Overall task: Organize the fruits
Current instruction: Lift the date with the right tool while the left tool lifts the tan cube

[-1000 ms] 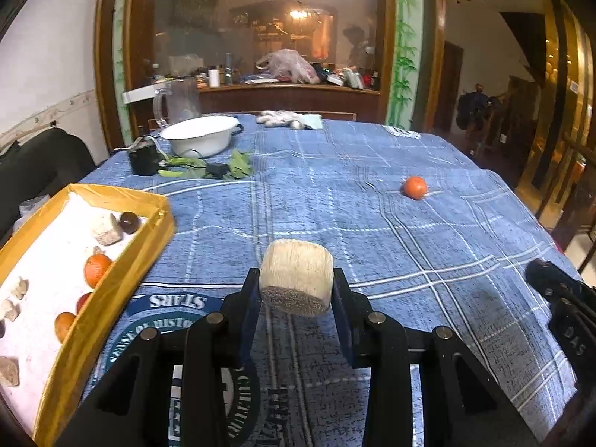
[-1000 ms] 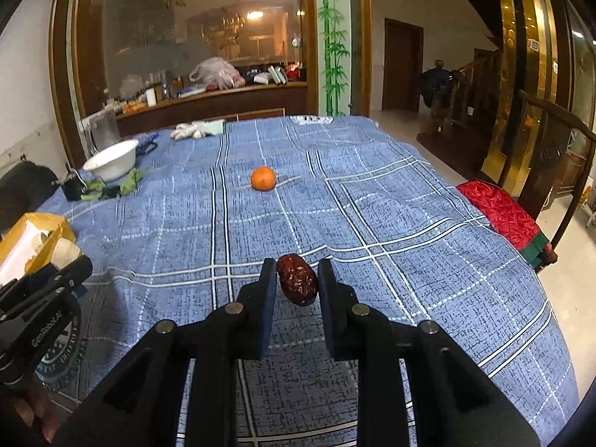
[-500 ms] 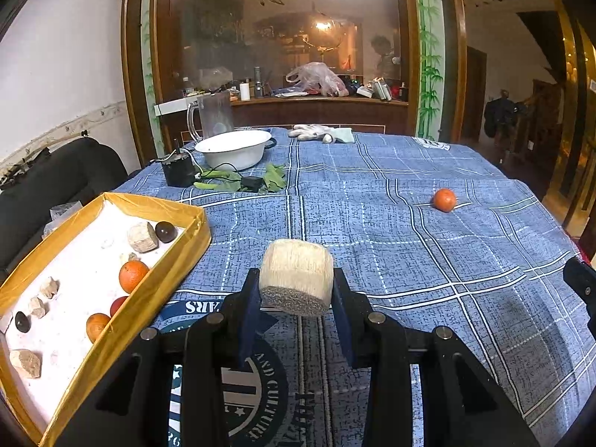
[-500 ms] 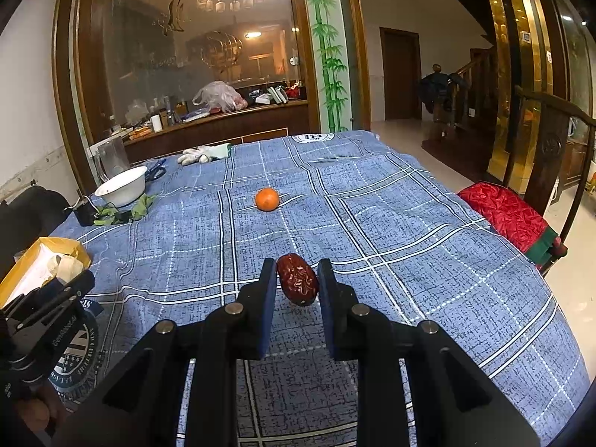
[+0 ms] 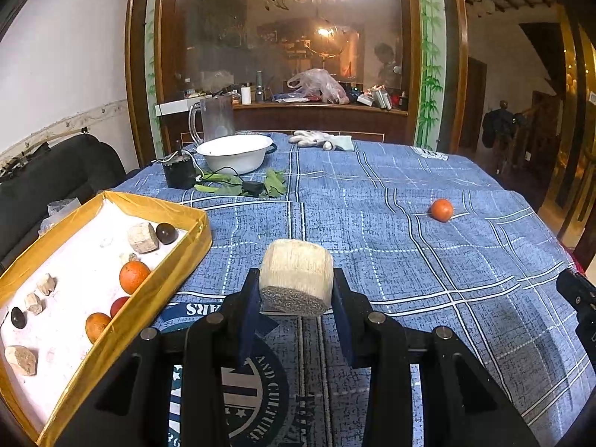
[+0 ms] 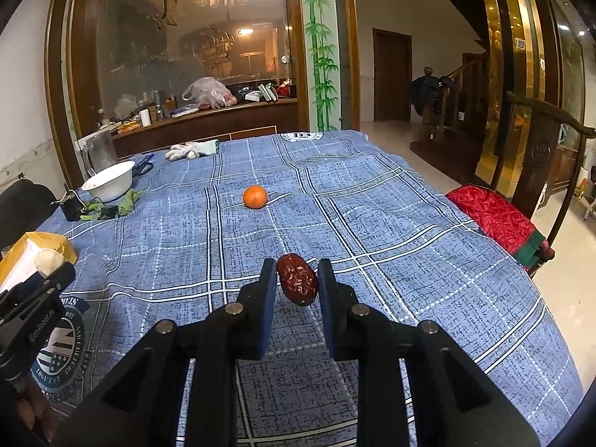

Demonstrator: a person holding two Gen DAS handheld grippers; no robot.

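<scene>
We look across a table spread with a blue plaid cloth [image 5: 372, 231], a round crest printed near its close edge. Our left gripper [image 5: 296, 300] pinches a pale, fibrous cylinder chunk [image 5: 296, 275] above the cloth; our right gripper [image 6: 297, 285] pinches a wrinkled red date [image 6: 298, 279].

In the left wrist view, at nine o'clock from the chunk, a yellow-rimmed tray [image 5: 164, 287] with a white floor holds oranges, dark round fruits and more pale chunks. A lone orange [image 5: 441, 209] lies on the cloth at two o'clock, well apart from the tray.

At eleven o'clock, toward the far edge, stand a white basin [image 5: 234, 152], a clear jug [image 5: 214, 121] behind it, green leaves [image 5: 253, 184] and a small black pot [image 5: 178, 173]. A pale glove [image 5: 320, 139] lies at twelve.

Beyond the table a wood-framed glass partition [image 6: 178, 56] reflects a chandelier, with a cluttered counter under it. In the right wrist view, a red cushion [image 6: 495, 219] rests on a chair at three o'clock.
</scene>
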